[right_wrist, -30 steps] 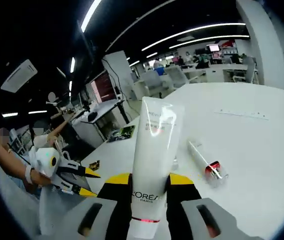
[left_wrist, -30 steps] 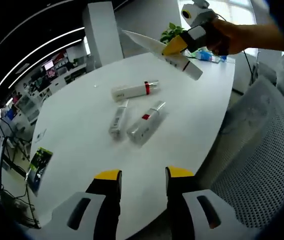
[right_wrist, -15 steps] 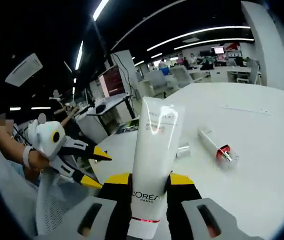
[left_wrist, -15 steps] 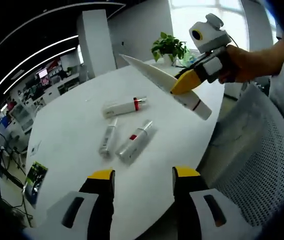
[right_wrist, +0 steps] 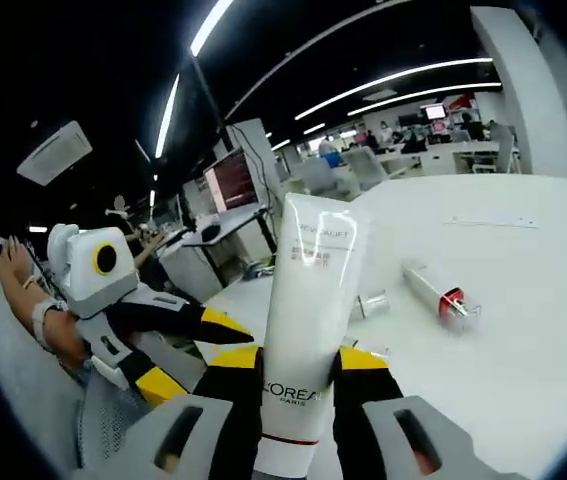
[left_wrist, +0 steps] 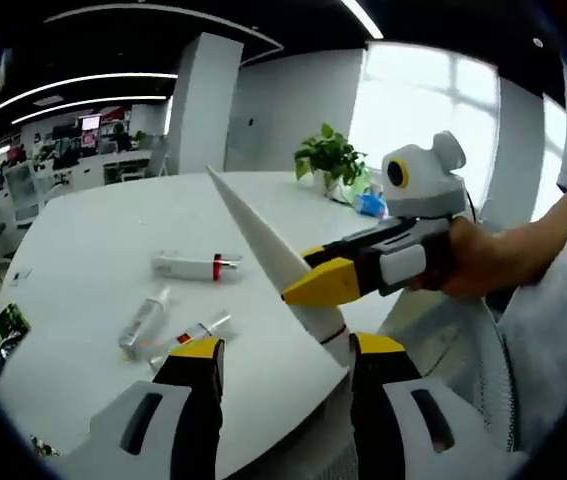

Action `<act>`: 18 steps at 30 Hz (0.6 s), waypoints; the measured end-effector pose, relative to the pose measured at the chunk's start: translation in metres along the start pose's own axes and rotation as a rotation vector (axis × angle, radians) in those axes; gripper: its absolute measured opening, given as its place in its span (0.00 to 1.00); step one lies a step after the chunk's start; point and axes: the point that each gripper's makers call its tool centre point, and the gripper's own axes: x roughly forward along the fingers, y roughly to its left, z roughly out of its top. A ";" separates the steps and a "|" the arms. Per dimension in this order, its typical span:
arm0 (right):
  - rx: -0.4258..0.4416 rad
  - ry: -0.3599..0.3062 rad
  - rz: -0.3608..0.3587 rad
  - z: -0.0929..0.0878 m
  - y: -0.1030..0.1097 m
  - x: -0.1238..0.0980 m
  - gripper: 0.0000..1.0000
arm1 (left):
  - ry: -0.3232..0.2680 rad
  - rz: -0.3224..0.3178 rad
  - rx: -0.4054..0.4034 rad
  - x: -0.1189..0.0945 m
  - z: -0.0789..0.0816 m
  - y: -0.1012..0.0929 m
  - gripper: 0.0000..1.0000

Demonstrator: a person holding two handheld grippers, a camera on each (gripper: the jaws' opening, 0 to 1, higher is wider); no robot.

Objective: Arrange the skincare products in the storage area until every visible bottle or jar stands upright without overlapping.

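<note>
- While the right gripper [right_wrist: 297, 375] is clamped on the white tube [right_wrist: 301, 330], lifted clear of the white table [left_wrist: 73, 225], none of the products stands upright yet, so I judge the job barely begun.
- In the left gripper view that tube [left_wrist: 268, 255] slants across the middle, crimped end toward eleven o'clock, cap end toward five, with the right gripper [left_wrist: 328, 280] pinching it near the cap.
- The left gripper [left_wrist: 278, 350] is released, its jaws apart with nothing between them; it hangs at the near table edge, close to the tube's cap end.
- Three products lie flat on the table: a white tube with a red band [left_wrist: 195, 265] at about ten o'clock of the left gripper view, and nearer the edge a slim clear bottle [left_wrist: 141, 322] beside a red-marked bottle [left_wrist: 191, 335]. I cannot tell whether those two touch.
- In the right gripper view a clear bottle with a red collar [right_wrist: 435, 293] lies at two o'clock, on its side.
- A potted plant [left_wrist: 331, 160] stands at the far edge, well apart from the products.
- Left to do, by my reckoning: stand the held tube on its cap, then right each of the three in turn.
</note>
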 end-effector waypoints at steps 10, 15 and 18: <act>-0.020 0.001 0.013 -0.002 0.012 0.004 0.19 | -0.020 -0.047 -0.019 0.004 0.002 -0.013 0.35; -0.085 0.016 0.024 0.000 0.027 0.008 0.20 | -0.031 -0.064 -0.036 0.003 0.004 -0.017 0.32; -0.095 0.016 0.030 0.002 0.033 0.011 0.20 | -0.024 -0.067 -0.043 0.003 0.003 -0.017 0.32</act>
